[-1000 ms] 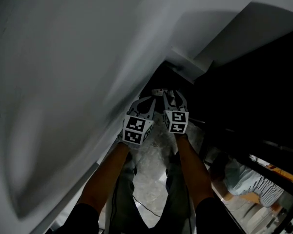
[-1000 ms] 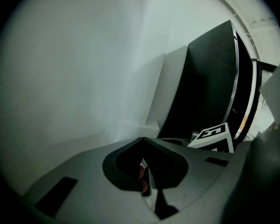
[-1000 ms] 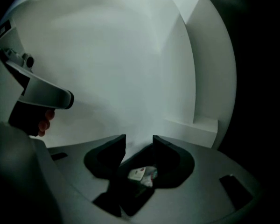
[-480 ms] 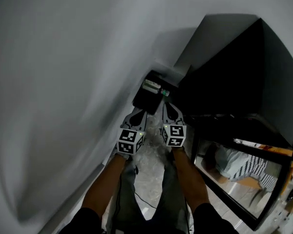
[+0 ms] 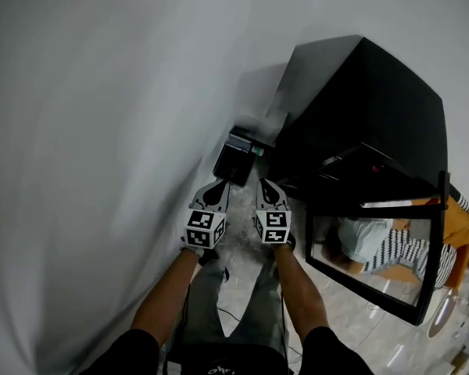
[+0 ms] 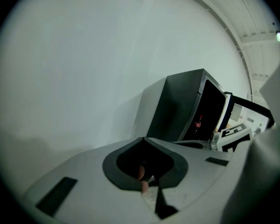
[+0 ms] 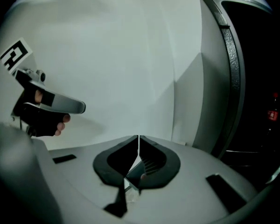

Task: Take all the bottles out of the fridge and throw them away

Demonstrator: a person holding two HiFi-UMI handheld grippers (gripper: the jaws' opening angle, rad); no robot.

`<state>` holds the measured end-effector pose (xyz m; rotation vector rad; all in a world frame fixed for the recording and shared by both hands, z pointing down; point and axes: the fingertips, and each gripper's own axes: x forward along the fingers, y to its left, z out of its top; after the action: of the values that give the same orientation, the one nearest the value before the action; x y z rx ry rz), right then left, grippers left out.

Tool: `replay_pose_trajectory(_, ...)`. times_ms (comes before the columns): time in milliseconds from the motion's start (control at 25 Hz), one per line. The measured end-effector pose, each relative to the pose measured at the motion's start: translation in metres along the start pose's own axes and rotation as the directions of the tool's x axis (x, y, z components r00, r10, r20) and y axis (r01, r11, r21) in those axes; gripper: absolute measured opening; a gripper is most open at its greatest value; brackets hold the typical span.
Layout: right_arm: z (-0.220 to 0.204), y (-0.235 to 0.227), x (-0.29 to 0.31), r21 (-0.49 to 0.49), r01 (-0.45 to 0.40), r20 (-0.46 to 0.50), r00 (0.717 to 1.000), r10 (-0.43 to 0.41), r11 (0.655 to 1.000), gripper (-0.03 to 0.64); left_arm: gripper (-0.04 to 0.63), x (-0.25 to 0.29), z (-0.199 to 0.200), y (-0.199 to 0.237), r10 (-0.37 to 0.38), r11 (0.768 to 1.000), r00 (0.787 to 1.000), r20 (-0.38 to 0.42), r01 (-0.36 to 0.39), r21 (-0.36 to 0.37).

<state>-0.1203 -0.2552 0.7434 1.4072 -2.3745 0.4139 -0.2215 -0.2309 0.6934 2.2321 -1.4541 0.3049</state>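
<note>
Grippers held side by side sit at the centre of the head view. Each has a marker cube (image 5: 204,230) at its rear and is carried on a bare forearm above dark trousers and a pale tiled floor (image 5: 352,319). We see both pointing toward the foot of a white wall (image 5: 102,131), where a small black bin (image 5: 233,162) stands on the floor just ahead of their tips.

The left gripper (image 6: 143,138) is clenched: in its own view the two dark pads meet, with nothing between them. The right gripper (image 7: 138,137) has just been closing its jaws, and its view shows them drawn together to a hairline slit, also with nothing caught in them.

To the right of the grippers stands a black fridge (image 5: 375,100). Its glass door (image 5: 373,260) is swung open, and in the glass we see a person in a striped top.

In the left gripper view we make out, deep in the fridge's dark interior, a bottle (image 6: 199,123) with a red label, well apart from both grippers. The right gripper view shows only a small red patch in that darkness at its far right edge.

At the left of the right gripper view, the left gripper appears against the wall. It is held by the left hand (image 7: 39,118) in a dark glove with bare fingertips.
</note>
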Motion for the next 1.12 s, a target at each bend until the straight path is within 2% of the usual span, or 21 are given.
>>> replay_pose_trajectory(160,0.021,0.000,-0.034,0.024,0.026,0.026,0.999,-0.027,0.999,0.014,0.006,-0.017,0.022,-0.009,-0.010,1.000,1.000,0.005,0.010,0.022)
replay_pose_trajectory(320,0.066,-0.007,-0.081,0.049,0.036,0.077,0.996,-0.040,0.998,0.008,0.006,-0.043,0.054,-0.037,-0.016,0.999,1.000,0.014,0.015,0.050)
replay_pose_trajectory(480,0.111,-0.024,-0.134,0.073,0.026,0.123,0.992,-0.035,0.997,0.008,0.006,-0.061,0.081,-0.083,-0.021,0.997,0.999,0.026,0.019,0.073)
replay_pose_trajectory(680,0.153,-0.052,-0.202,0.116,0.021,0.168,0.985,-0.041,0.993,0.008,0.006,-0.083,0.121,-0.148,-0.042,0.995,0.995,0.085,0.034,0.093)
replay_pose_trajectory(880,0.168,-0.073,-0.255,0.125,0.023,0.200,0.979,-0.048,0.992,0.008,0.006,-0.096,0.141,-0.202,-0.066,0.991,0.991,0.116,0.052,0.123)
replay_pose_trajectory(1120,0.183,-0.093,-0.289,0.117,0.032,0.234,0.970,-0.058,0.993,0.008,0.006,-0.099,0.163,-0.252,-0.107,0.982,0.984,0.142,0.082,0.170)
